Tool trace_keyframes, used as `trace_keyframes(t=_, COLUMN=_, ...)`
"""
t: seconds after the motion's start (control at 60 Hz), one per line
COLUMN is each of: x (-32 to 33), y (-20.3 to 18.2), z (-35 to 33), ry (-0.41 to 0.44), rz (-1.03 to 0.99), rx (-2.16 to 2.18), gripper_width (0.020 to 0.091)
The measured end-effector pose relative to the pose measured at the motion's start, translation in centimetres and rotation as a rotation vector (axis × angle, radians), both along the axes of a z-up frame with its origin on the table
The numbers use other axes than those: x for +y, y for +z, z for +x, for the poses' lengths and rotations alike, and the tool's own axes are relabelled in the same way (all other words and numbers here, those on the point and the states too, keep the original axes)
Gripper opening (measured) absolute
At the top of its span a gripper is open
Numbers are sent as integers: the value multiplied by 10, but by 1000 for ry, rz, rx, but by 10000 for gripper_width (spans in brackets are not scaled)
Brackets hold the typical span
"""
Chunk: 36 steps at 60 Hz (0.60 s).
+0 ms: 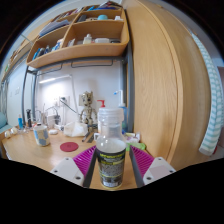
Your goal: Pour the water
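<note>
Bottle: a clear plastic bottle with a white screw cap and a dark olive label (pixel 111 150) sits low in the centre of the frame, between the claw's two pink pads.
Claw: the claw (pixel 112 162) is narrowed onto the bottle; both pads press its labelled body, left pad (pixel 86 158) and right pad (pixel 141 160).
Bottle axis: long axis runs straight up the frame, cap at the top, base hidden at the lower edge of the frame; it stands upright with no visible lean.
Cap: still on, so by my reading no pouring can start yet.
Surface: a light wooden surface (pixel 30 150) spreads across the lower left of the frame.
Possible target: a clear glass cup (pixel 41 134) stands at left, well apart from the bottle; a round dark red coaster (pixel 68 147) lies between them.
Background: wooden wall shelves (pixel 80 45) fill the upper left of the frame.
Risk, slip: the hold is on the smooth label, so the bottle could rotate or slide once tilted.
Risk, squeeze: thin plastic may buckle and spurt water once uncapped.
Risk, spill: a fast tilt over a small cup would likely overshoot its rim.
</note>
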<state>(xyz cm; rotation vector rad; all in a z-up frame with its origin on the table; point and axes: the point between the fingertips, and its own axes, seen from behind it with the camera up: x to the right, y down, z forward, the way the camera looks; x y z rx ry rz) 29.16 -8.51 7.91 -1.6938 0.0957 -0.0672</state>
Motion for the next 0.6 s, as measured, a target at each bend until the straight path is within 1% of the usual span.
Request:
trace_keyframes(t=0.033, x=3, y=-1, z=-2, ry=0, rz=-2, rx=-2, gripper_width=554)
trace_keyframes(t=0.067, x=6, y=-3, z=-3, ry=-1, rz=-8, rx=-6, gripper_width=444)
trace_keyframes(t=0.1, x=7, y=-3, z=-3, ry=-9, rz=-6, rx=-8, gripper_width=444)
trace_keyframes(t=0.183, x=7, y=-4, z=-3, ry=-25, rz=-22, rx=-21, gripper_width=408)
trace_keyframes(t=0.317, x=6, y=-4, z=-1, ry=-63, rz=-34, rx=-18, gripper_width=267)
trace_keyframes(t=0.35, x=5, y=-4, z=0, ry=-73, rz=-34, rx=-14, gripper_width=263)
trace_keyframes(t=0.367, x=5, y=-4, z=0, ry=-76, rz=-34, rx=-14, gripper_width=248)
trace_keyframes(t=0.5, x=5, y=-2, z=-1, ry=-95, rz=-43, rx=-28, gripper_width=249)
trace_keyframes(t=0.6, x=8, y=9, z=-18, ry=-78, rz=-42, rx=-76, gripper_width=249)
